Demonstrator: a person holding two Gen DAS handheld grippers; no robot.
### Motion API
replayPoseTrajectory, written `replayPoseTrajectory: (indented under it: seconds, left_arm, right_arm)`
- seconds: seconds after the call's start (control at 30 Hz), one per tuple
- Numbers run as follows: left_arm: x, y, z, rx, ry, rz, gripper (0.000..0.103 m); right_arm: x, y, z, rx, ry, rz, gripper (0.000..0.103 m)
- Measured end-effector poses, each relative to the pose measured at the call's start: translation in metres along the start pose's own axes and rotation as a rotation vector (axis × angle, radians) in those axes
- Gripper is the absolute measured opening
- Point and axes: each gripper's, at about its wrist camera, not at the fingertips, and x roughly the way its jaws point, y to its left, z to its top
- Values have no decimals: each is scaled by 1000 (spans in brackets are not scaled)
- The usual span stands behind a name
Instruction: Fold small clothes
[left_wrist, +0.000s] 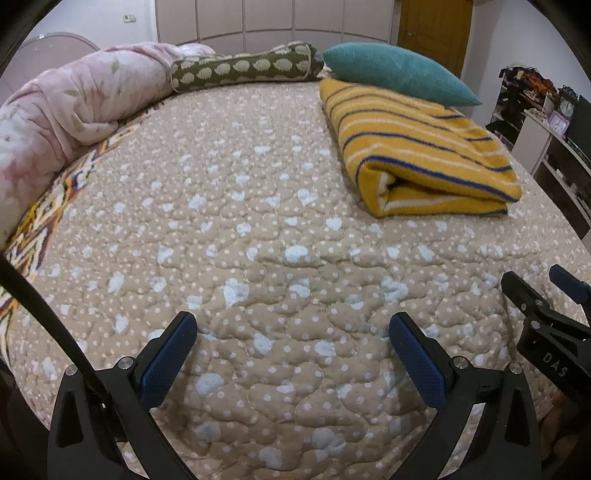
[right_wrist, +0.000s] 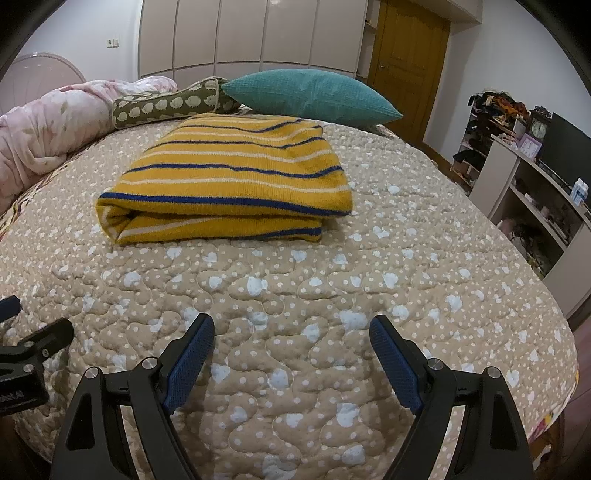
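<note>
Yellow striped garment folded on quilt, both claws spread, empty

A: Pink quilt, left wrist view: runs off the frame edge at 9 o'clock, full extent unknown.

B: Right wrist view: shelf unit at 3 o'clock cut by the rim; clutter on it too small to name.

A: Green patterned bolster: its far end hidden behind the teal pillow.

B: Right gripper only partly in frame at 4 o'clock; its fingertips are cropped.
</note>
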Motion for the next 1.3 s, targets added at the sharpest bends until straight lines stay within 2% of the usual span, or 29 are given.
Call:
replayPoseTrajectory:
  seconds: [0.37,1.3]
  left_arm:
    - [-13,-10,0,39,-29,-4,103]
    - [-4,-12,-6,31,33,-20,103]
  right_arm:
    - [-11,-4,-1,6,-27,-7,90]
    - [-12,0,-1,0,-27,-9,90]
